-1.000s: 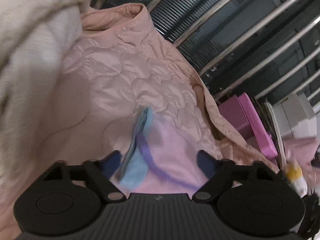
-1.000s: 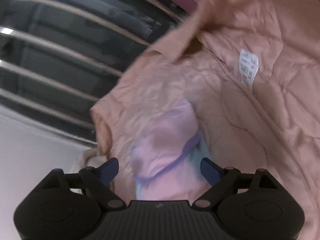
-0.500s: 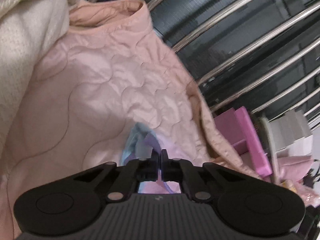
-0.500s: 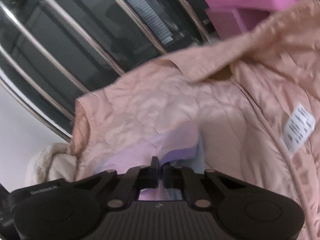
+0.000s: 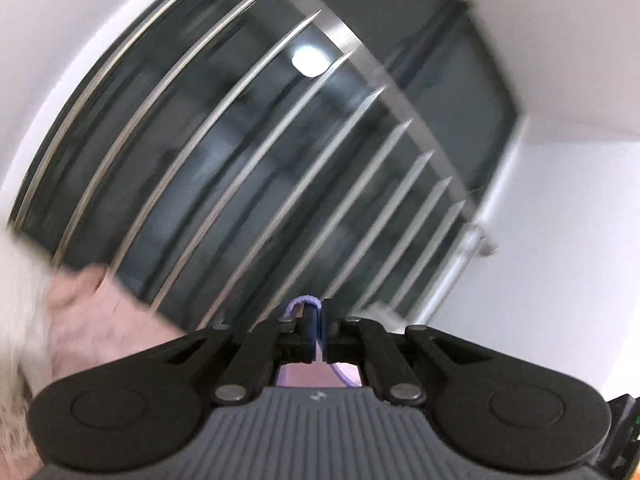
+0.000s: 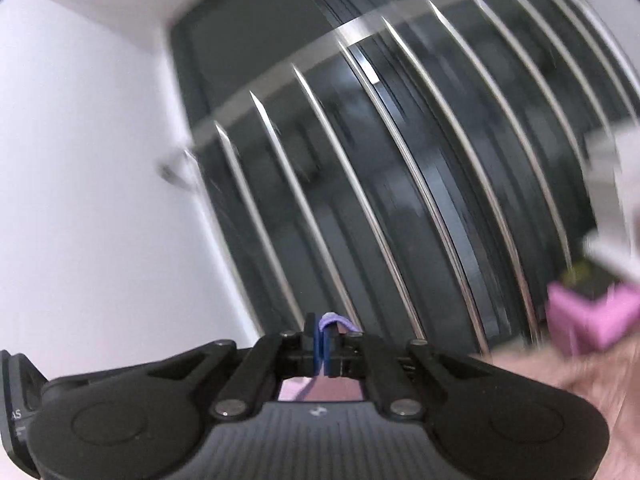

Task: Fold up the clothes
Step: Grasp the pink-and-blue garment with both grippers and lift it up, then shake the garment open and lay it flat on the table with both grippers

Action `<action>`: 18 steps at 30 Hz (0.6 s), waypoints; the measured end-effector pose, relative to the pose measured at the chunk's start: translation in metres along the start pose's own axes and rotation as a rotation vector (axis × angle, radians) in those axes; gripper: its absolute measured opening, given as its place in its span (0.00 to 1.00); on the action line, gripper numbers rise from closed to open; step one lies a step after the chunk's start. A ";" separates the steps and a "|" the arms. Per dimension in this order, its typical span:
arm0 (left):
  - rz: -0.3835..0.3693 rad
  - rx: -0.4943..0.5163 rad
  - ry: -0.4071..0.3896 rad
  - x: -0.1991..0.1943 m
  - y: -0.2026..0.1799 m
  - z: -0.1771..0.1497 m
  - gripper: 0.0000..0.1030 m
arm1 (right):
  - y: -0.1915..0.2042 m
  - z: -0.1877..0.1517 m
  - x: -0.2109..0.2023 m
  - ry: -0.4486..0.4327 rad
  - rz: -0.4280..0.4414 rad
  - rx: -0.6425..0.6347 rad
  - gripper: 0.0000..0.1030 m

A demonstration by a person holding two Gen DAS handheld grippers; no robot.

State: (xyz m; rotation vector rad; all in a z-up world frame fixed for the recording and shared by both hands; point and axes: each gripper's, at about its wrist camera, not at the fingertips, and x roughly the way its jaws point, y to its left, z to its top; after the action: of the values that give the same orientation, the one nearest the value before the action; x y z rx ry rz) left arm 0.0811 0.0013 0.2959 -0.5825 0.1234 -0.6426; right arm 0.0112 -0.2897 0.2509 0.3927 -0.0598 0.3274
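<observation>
Now clamped both jaws, left gripper [image 5: 316, 334] and right gripper [image 6: 323, 346], on lilac garment [image 5: 306, 300], hoisted clear of pink jacket [image 5: 100, 328]; ready for spreading.

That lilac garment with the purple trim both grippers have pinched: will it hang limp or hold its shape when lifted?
Probably limp: only a thin purple edge pokes above the shut left gripper, and the same at the right gripper. Likely light. Such narrow pinches may slip.

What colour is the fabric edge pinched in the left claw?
Purple trim, with pale pink cloth below it; it shows best in the left wrist view.
</observation>
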 end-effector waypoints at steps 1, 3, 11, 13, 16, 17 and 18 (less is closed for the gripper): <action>-0.028 0.029 -0.026 -0.020 -0.022 0.013 0.01 | 0.018 0.016 -0.019 -0.030 0.021 -0.032 0.01; -0.057 0.091 -0.084 -0.057 -0.063 0.035 0.01 | 0.055 0.046 -0.057 -0.092 0.050 -0.095 0.01; -0.003 0.279 -0.186 -0.138 -0.161 0.067 0.02 | 0.155 0.121 -0.143 -0.175 0.035 -0.272 0.01; 0.026 0.281 -0.164 -0.133 -0.157 0.069 0.02 | 0.155 0.122 -0.135 -0.137 0.013 -0.273 0.01; 0.108 0.294 -0.099 -0.107 -0.136 0.060 0.02 | 0.143 0.113 -0.103 -0.062 -0.023 -0.251 0.01; 0.135 0.299 -0.077 -0.099 -0.128 0.057 0.02 | 0.139 0.107 -0.091 -0.036 -0.034 -0.249 0.01; 0.175 0.307 -0.060 -0.084 -0.117 0.051 0.02 | 0.133 0.098 -0.075 0.000 -0.051 -0.246 0.01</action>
State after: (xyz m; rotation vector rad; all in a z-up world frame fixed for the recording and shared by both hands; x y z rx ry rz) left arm -0.0329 0.0002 0.3971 -0.2904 0.0180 -0.4620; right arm -0.1024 -0.2338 0.3810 0.1506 -0.0889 0.2661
